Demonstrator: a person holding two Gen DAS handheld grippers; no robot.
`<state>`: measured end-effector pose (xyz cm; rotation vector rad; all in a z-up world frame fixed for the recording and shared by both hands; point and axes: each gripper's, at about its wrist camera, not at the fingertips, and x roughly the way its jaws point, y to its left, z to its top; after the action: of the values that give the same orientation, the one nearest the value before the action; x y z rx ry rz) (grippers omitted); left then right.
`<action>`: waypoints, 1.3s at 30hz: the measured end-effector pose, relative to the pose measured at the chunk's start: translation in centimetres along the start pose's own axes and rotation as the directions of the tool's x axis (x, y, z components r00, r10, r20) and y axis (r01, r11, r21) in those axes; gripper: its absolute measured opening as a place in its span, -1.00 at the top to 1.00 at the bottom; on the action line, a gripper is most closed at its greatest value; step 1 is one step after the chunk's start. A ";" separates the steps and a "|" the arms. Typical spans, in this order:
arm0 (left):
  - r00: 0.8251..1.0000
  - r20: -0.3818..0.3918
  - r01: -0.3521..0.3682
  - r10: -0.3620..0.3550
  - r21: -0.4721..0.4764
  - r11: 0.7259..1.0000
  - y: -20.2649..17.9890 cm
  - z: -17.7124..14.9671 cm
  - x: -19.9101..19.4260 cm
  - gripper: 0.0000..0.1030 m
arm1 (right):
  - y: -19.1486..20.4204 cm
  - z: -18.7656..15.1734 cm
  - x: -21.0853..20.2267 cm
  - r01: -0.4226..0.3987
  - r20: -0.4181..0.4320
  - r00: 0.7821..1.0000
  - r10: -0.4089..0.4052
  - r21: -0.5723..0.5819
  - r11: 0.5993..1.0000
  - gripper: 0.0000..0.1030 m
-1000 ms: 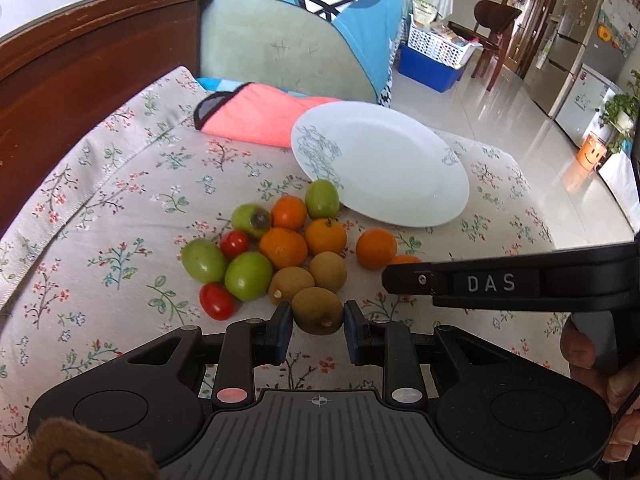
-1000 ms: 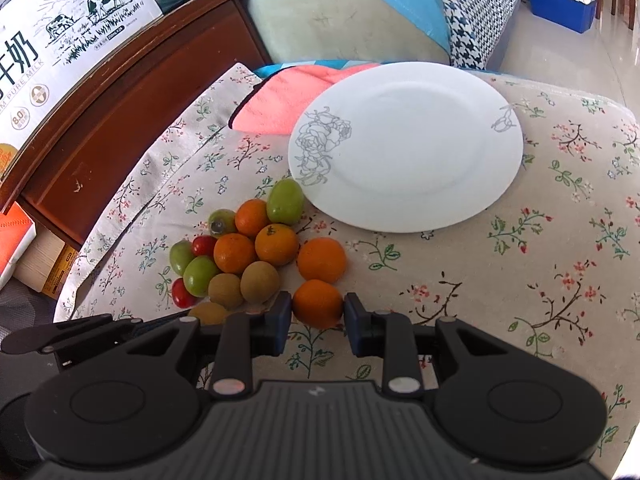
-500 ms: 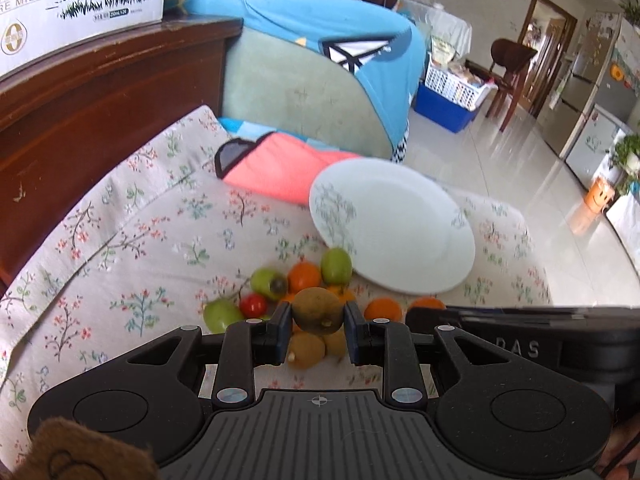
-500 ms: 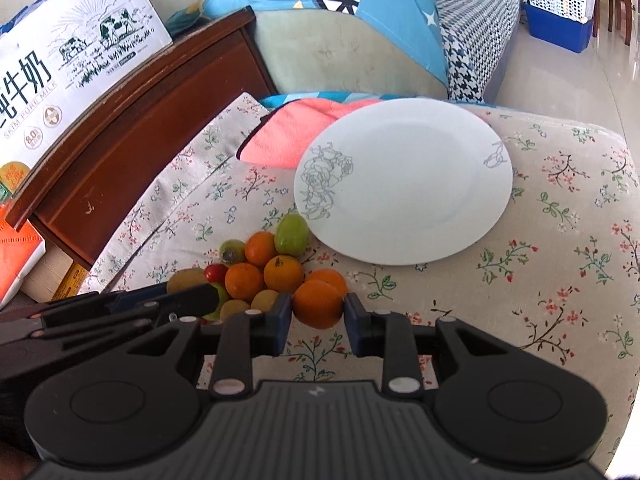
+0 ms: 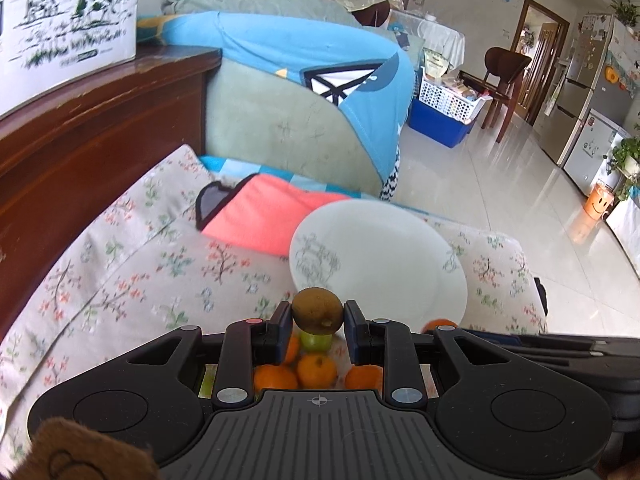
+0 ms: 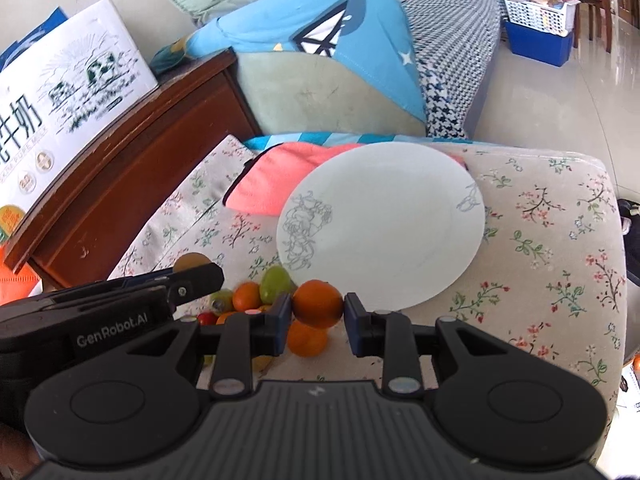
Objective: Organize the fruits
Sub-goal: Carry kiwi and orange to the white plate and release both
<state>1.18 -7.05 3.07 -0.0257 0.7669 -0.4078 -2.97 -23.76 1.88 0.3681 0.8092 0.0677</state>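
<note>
1. A wooden cabinet (image 5: 80, 152) walls in the left edge of the floral cloth (image 5: 132, 264); a milk carton box (image 6: 60, 92) stands on it.
2. The left gripper (image 5: 317, 320) is clamped on a brown kiwi (image 5: 317, 309), raised above the fruit pile (image 5: 316, 368).
3. The right gripper (image 6: 316, 312) pinches an orange (image 6: 318, 308) just before the near rim of the white plate (image 6: 384, 224); the plate's face is bare.
4. A pink cloth (image 6: 276, 176) lies under the plate's far left edge.
5. Right of the plate, open floral cloth runs to the edge.
</note>
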 end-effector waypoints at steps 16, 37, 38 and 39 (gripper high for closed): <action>0.997 -0.063 0.045 -0.045 0.002 0.999 -0.8 1.8 5.3 0.52 | -2.7 1.1 1.9 0.038 -0.018 0.999 -0.036 0.125 0.991 0.44; 0.991 -0.115 0.070 -0.073 -0.029 0.997 -1.0 1.9 8.6 0.46 | -4.3 1.5 4.8 0.086 -0.022 0.996 -0.083 0.222 0.971 0.38; 0.991 -0.113 0.068 -0.072 -0.033 0.997 -1.0 2.0 8.4 0.42 | -4.3 1.6 4.7 0.086 -0.019 0.996 -0.084 0.223 0.971 0.38; 0.992 -0.109 0.066 -0.070 -0.039 0.997 -0.9 2.1 8.3 0.35 | -4.4 1.6 4.6 0.086 -0.016 0.996 -0.085 0.225 0.971 0.38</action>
<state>7.64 -11.17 -0.77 -0.0630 0.8835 -0.4634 1.01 -27.39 -1.82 0.5471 0.8408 -0.1047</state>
